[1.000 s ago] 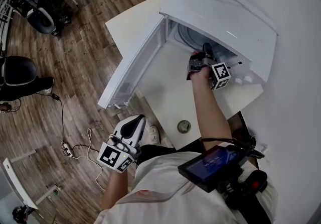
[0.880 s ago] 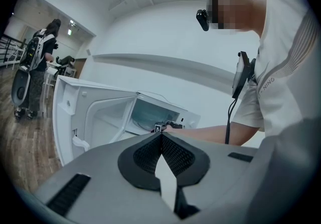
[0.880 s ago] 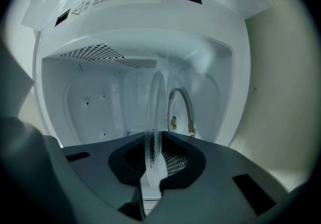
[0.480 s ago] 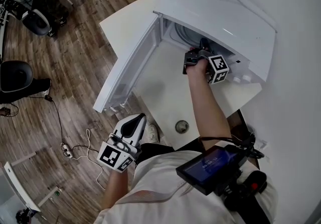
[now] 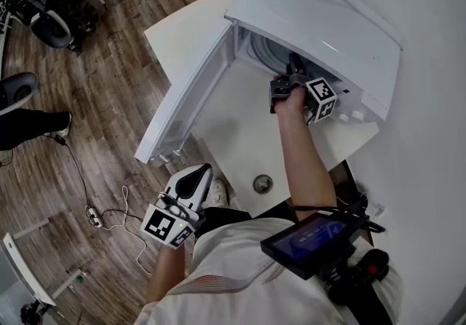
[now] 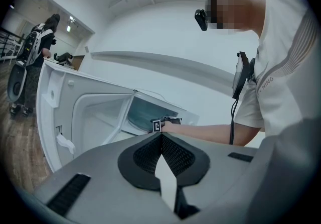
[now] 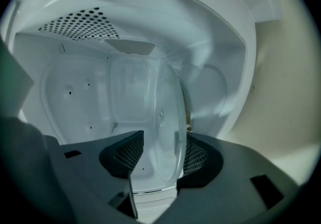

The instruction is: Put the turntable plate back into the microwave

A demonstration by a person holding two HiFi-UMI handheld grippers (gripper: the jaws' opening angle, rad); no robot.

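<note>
The white microwave [image 5: 313, 17] stands on the table with its door [image 5: 189, 105] swung open to the left. My right gripper [image 5: 295, 68] reaches into its mouth. In the right gripper view the clear glass turntable plate [image 7: 168, 117] stands on edge between the jaws of my right gripper [image 7: 160, 152], inside the white cavity. The jaws are opening: the left pad [image 7: 128, 153] stands clear of the glass and the right pad [image 7: 196, 156] lies close beside it. My left gripper [image 5: 191, 179] hangs low by the person's hip with nothing in it. Seen from its own camera, the left gripper [image 6: 161, 137] has its tips together.
The white table [image 5: 240, 141] has a small round fitting [image 5: 262, 183] near its front edge. A screen device [image 5: 309, 238] hangs at the person's chest. Wooden floor with a cable [image 5: 109, 210] lies to the left. Another person [image 6: 42, 37] stands far off beyond the door.
The right hand has stayed in the microwave's mouth, shifting only slightly. The left gripper has not moved. At the left edge a dark seat has given way to a person's leg.
</note>
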